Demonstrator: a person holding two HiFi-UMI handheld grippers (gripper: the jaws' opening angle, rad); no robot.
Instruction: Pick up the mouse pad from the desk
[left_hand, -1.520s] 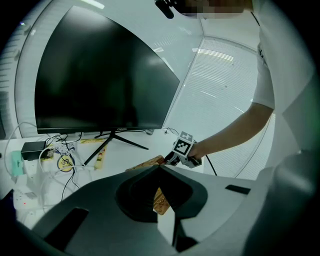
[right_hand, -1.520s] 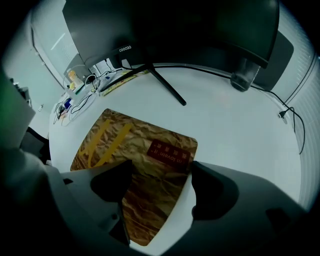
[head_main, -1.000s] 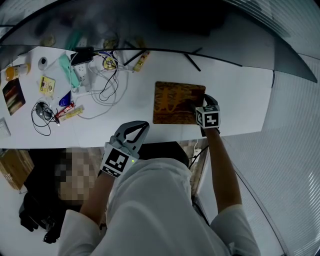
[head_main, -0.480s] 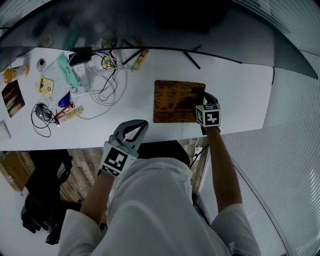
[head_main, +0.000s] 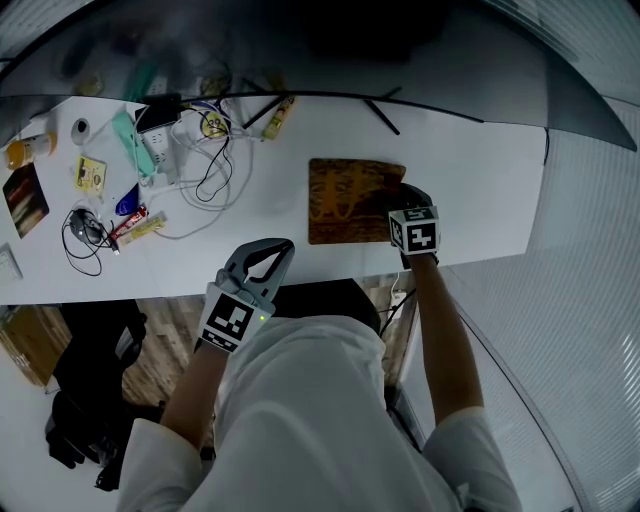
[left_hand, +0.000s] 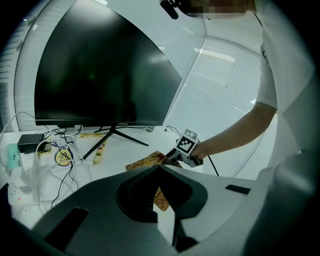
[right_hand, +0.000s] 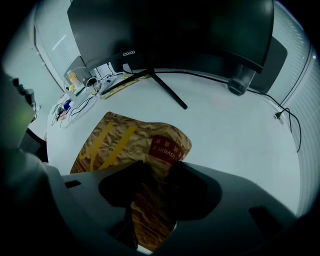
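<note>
R gripper (right_hand: 160, 167) pointed steeply down, forearm extended, jaws closing w/ mouse pad (right_hand: 115, 140) edge pinched between. L gripper (left_hand: 159, 167) hovered near torso, jaws together.

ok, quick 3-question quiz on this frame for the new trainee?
1. True or false: the left claw holds the mouse pad.
2. In the head view, which part of the pad is between the right claw jaws? A) left edge B) right edge C) centre
3. What stands on the desk behind the pad?
Key: 1 false, it is shut and empty. 2 B; the jaws are closing there, buckling the pad. 3 the monitor.
</note>
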